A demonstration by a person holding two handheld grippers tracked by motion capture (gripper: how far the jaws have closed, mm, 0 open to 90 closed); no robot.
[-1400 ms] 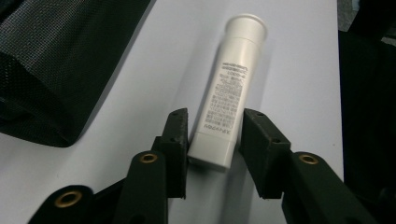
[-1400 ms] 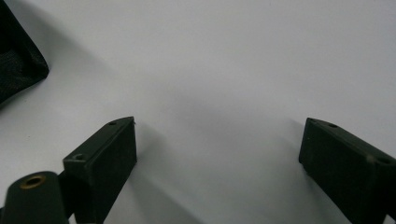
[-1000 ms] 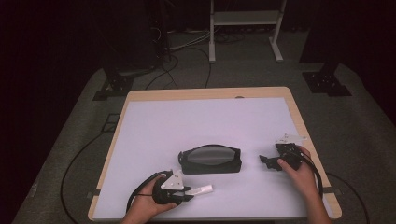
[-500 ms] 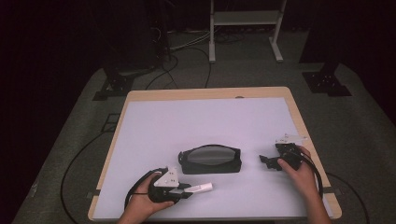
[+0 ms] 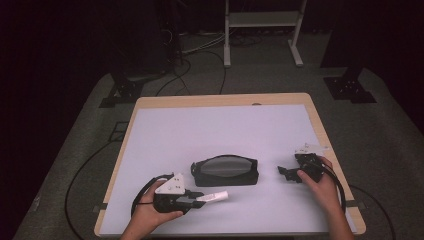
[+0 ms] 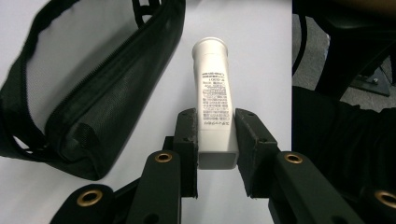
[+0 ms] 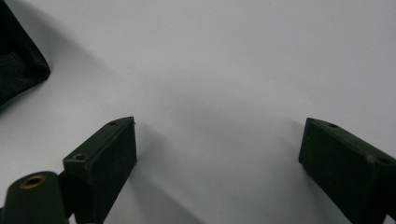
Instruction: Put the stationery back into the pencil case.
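A black mesh zip pouch (image 5: 225, 170) lies on the white table top (image 5: 220, 130), a little in front of its middle. My left gripper (image 5: 196, 198) is at the front left, shut on a white tube (image 5: 212, 196) that points right. In the left gripper view the tube (image 6: 215, 102) sticks out past the jaws of the gripper (image 6: 215, 140), cap end forward, with the pouch (image 6: 88, 88) close on its left. My right gripper (image 5: 285, 173) rests at the right, open and pointing toward the pouch. Its jaws (image 7: 219, 154) stand wide apart over bare table, a pouch corner (image 7: 18, 70) at the upper left.
The table has a wooden rim (image 5: 220, 100). Behind it on the grey floor stand a white rack (image 5: 262, 30) and black stand bases (image 5: 350, 87), with cables (image 5: 185, 55) trailing. A cable loops off the table's left edge (image 5: 80, 175).
The left gripper with the tube has shifted very slightly away from the front edge. The right gripper and the pouch have not moved.
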